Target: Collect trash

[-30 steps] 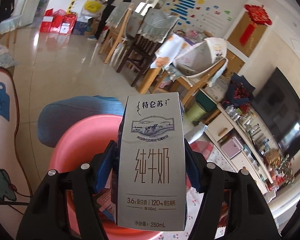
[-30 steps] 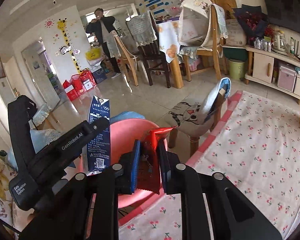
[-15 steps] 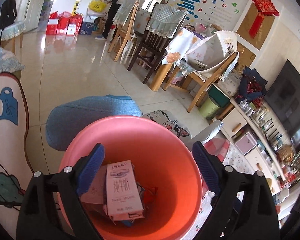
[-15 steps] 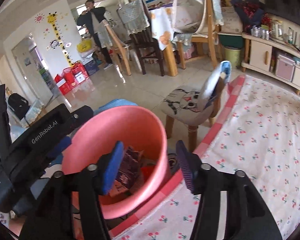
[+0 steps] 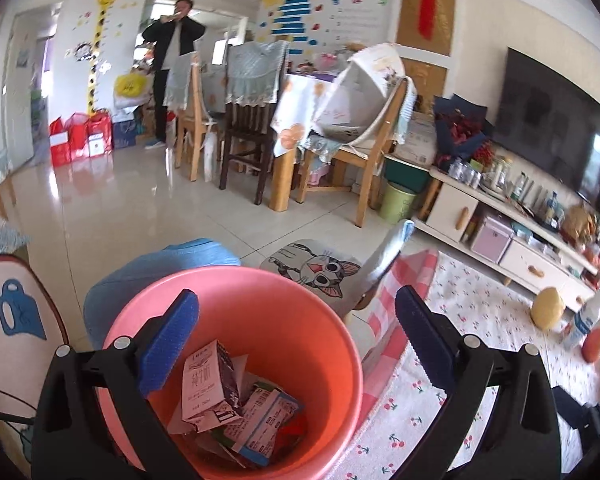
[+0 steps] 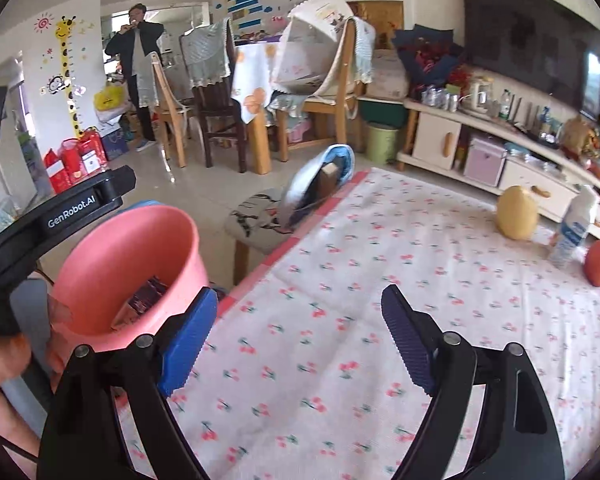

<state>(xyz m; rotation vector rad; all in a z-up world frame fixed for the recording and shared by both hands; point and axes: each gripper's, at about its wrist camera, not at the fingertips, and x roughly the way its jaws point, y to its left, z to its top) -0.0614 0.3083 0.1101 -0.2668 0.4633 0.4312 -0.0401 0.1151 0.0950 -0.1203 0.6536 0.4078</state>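
The pink bin stands below my left gripper, whose jaws are still opening wide with nothing between them. In the bin lie a grey milk carton, a printed packet and other scraps. My right gripper hangs over the cherry-print cloth, jaws opening and empty, with the pink bin to its left. A plastic bottle, a yellow lump and an orange object sit at the cloth's far right.
A low chair with a cat cushion stands just behind the bin. Beyond are a dining table with chairs, a green waste bin and a TV cabinet. A person stands at the back.
The left gripper let go of the milk carton and the right let go of a red wrapper; both now lie in the bin. The right gripper has swung right over the cloth.
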